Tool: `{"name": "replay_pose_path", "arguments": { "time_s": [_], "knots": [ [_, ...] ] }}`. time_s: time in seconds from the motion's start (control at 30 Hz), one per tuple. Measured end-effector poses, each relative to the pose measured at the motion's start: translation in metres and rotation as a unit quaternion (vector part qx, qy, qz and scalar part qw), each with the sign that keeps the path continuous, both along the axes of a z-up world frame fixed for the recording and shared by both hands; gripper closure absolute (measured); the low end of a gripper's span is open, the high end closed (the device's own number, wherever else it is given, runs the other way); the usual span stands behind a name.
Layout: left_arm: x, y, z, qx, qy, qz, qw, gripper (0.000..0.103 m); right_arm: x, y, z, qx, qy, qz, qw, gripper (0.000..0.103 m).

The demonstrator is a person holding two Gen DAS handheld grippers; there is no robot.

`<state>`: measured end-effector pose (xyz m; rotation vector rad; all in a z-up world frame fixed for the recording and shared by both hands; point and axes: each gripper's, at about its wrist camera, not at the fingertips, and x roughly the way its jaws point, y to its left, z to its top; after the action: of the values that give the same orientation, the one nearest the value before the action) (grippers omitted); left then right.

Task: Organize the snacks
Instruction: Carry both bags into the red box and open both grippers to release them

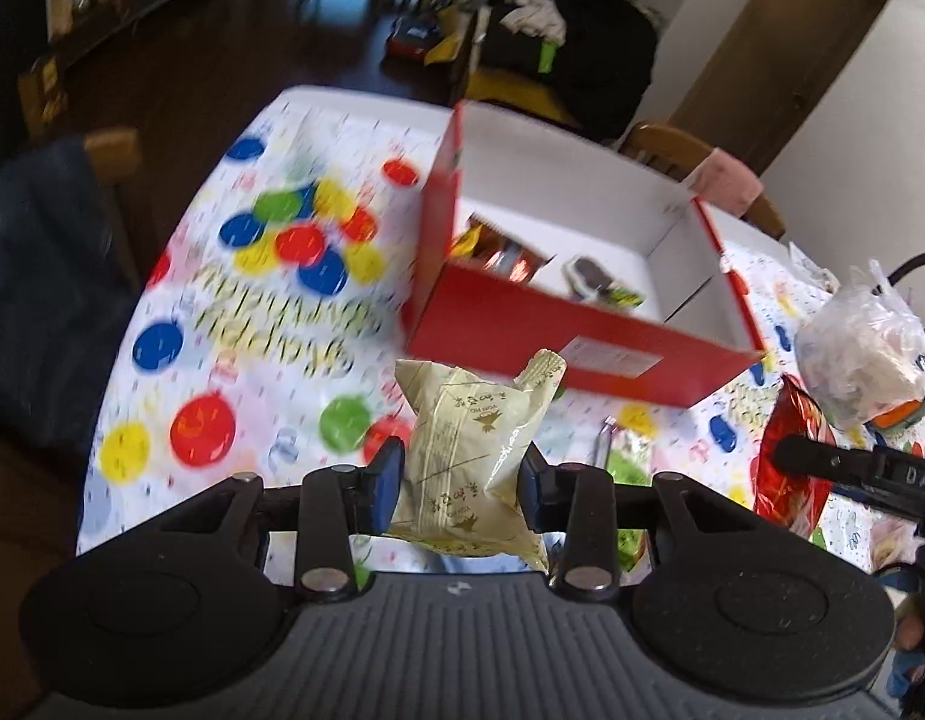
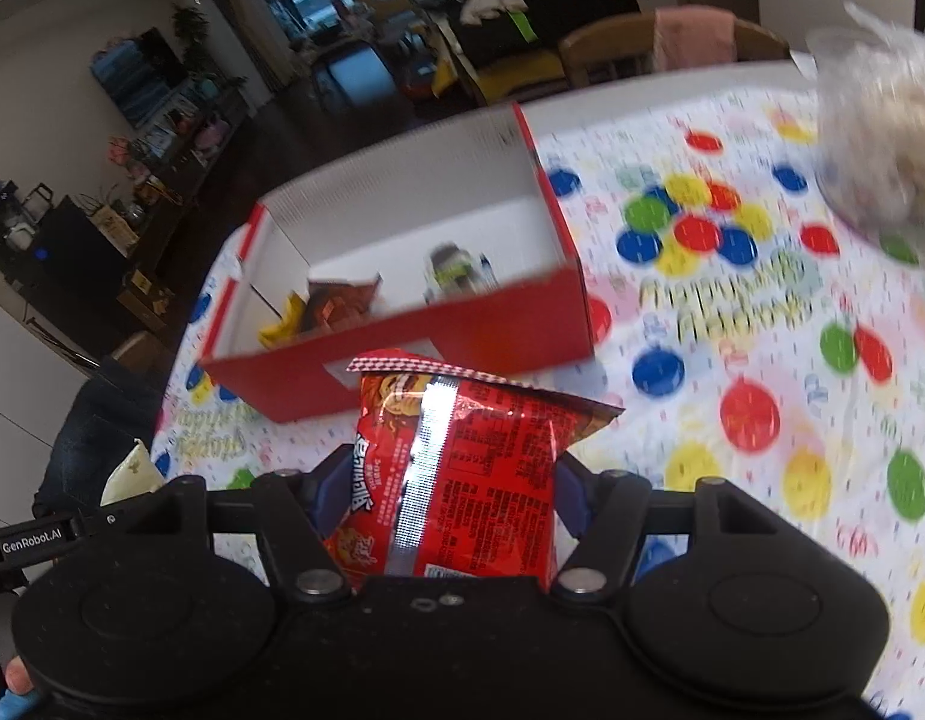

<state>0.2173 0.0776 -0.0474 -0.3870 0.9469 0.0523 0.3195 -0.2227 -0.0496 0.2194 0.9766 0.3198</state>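
Gripping cream packet point(image 1: 471, 456); red packet point(image 2: 462, 474) pinched.

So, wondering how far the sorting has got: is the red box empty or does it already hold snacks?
Not empty: the red box is open-topped with a few packets inside.

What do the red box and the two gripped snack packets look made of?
Red box: likely cardboard, red outside, matte white inside, folded flat walls. Pale packet: thin plastic film, soft sheen, crinkled. Red packet: glossy, probably foil-lined film, with bright glare along its back seam.
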Motion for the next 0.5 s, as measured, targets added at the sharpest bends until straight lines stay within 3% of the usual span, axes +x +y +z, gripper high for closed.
{"name": "replay_pose_path", "arguments": {
  "time_s": [0.5],
  "knots": [
    [0.057, -0.017, 0.045, 0.047, -0.041, -0.031, 0.9975, 0.065, 0.057, 0.023, 0.046, -0.021, -0.069, 0.039, 0.997, 0.038]
  ]
}}
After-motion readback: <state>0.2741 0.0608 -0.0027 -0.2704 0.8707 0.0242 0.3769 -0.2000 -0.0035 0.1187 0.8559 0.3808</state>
